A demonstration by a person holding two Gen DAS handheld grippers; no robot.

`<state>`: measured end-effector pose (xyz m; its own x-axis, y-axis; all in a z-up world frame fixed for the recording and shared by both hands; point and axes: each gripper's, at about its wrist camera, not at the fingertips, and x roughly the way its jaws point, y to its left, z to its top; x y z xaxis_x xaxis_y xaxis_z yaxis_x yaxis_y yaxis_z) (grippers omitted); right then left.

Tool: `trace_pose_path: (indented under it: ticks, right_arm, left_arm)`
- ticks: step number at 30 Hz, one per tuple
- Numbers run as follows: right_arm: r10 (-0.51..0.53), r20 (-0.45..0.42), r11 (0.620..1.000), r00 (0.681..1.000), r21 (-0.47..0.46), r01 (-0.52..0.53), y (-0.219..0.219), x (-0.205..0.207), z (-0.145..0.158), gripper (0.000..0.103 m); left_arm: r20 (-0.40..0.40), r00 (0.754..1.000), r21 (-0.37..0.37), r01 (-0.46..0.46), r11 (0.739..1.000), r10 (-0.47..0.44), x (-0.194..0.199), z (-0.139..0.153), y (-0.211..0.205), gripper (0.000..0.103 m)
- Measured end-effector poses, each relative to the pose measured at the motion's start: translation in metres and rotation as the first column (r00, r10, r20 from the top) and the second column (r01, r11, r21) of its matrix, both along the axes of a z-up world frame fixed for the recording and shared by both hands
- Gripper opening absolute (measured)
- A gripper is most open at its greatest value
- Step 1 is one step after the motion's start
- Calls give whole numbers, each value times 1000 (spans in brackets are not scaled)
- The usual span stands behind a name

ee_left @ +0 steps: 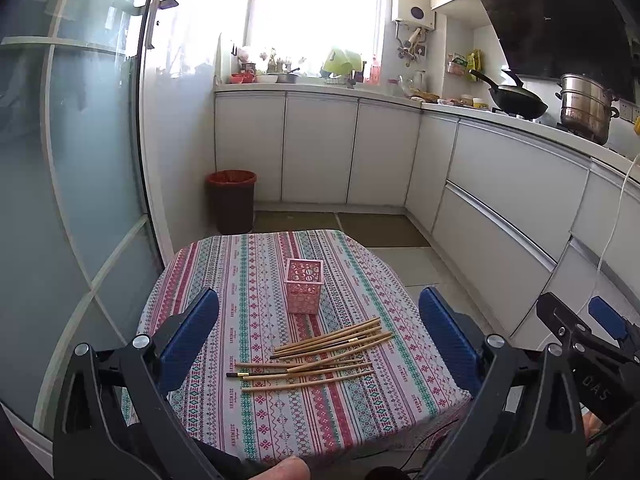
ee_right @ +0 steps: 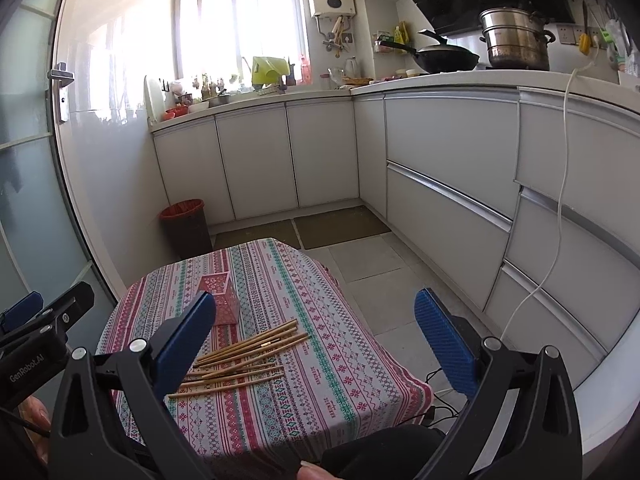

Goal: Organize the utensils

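Note:
Several wooden chopsticks (ee_left: 320,356) lie loosely piled on a small table covered by a striped patterned cloth (ee_left: 256,280). Behind them stands an empty pink perforated holder (ee_left: 304,286), upright. My left gripper (ee_left: 320,344) hangs open above the near part of the table, its blue pads wide on either side of the pile. In the right wrist view the chopsticks (ee_right: 244,356) and holder (ee_right: 224,300) sit left of centre on the cloth (ee_right: 328,340). My right gripper (ee_right: 316,340) is open and holds nothing, to the right of the pile.
White kitchen cabinets (ee_left: 500,184) run along the back and right. A red-lined bin (ee_left: 232,200) stands on the floor beyond the table. A glass door (ee_left: 72,160) is on the left. A wok (ee_right: 444,58) and steel pot (ee_right: 516,38) sit on the counter.

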<state>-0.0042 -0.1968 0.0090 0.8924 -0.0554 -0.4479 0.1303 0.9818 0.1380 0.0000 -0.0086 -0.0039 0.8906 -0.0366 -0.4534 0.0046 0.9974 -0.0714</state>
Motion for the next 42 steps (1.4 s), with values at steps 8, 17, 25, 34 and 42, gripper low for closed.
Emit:
trace_pose_path:
  ticks: [8,17,25,34,42]
  right_arm:
    - [7,-7,1000,1000,15,-7,-3,1,0,97]
    - [14,-21,1000,1000,22,-13,-2,3,0,97]
    - [6,-27,1000,1000,28,-6,-3,5,-1,97]
    - [8,-31,1000,1000,20,-7,-1,7,-3,97]
    - [10,-33,1000,999,25,-9,-1,7,-4,97]
  left_arm:
    - [-7,1000,3,6,1000,-6,2,-2,0,96]
    - [-9,1000,4,5,1000,-5,2,-4,1,96]
    - [-7,1000,3,10,1000,-10,2,-4,0,96]
    - [-8,1000,3,11,1000,-10,1,-4,-2,96]
    - [-9,1000,4,9,1000,-9,1,-5,-3,96]
